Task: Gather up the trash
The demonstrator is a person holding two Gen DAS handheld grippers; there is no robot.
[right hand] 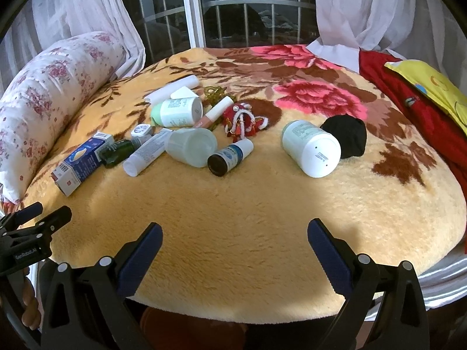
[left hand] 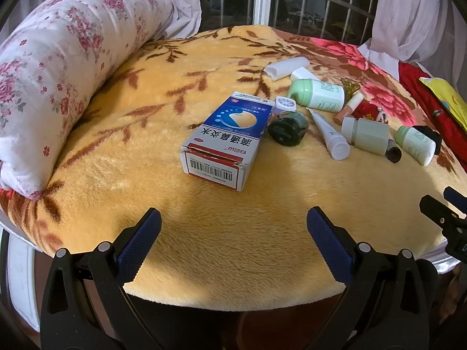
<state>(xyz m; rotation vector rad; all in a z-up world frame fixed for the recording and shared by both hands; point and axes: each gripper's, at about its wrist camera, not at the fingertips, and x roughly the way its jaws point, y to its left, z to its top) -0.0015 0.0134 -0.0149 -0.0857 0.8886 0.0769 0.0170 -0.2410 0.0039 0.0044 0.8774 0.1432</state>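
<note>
Dark window glass (right hand: 233, 14) and white curtains (right hand: 356, 8) stand behind the bed (right hand: 262, 218), which wears a fuzzy yellow blanket with brown leaves and big pink flowers. A rolled flowery quilt (left hand: 52, 67) lies along the left side, like a wall that stops things from rolling off.

I hold my left tongs (left hand: 233, 227) low at the near edge of the bed. They are wide apart and hold nothing. My right tongs (right hand: 235, 236) are the same, spread wide and bare. I think I keep both open and back so I can see all the mess first and pick one thing.

The trash lies in a bunch in the middle of the blanket. The blue and white box (left hand: 224, 140) lies flat, closest to my left tongs, with its torn end facing me. That torn end makes me think it is trash. Just beside it are a dark green bottle (left hand: 287, 129), a white tube (left hand: 329, 134) and a pale jar (left hand: 364, 132). More to the right a small brown bottle (right hand: 229, 157) lies on its side, and a white and green bottle (right hand: 310, 147) leans against a black lump (right hand: 347, 137).

They all lie on their sides, so I guess they were tipped out. I see no bin in either view, so I cannot tell where the trash must go
</note>
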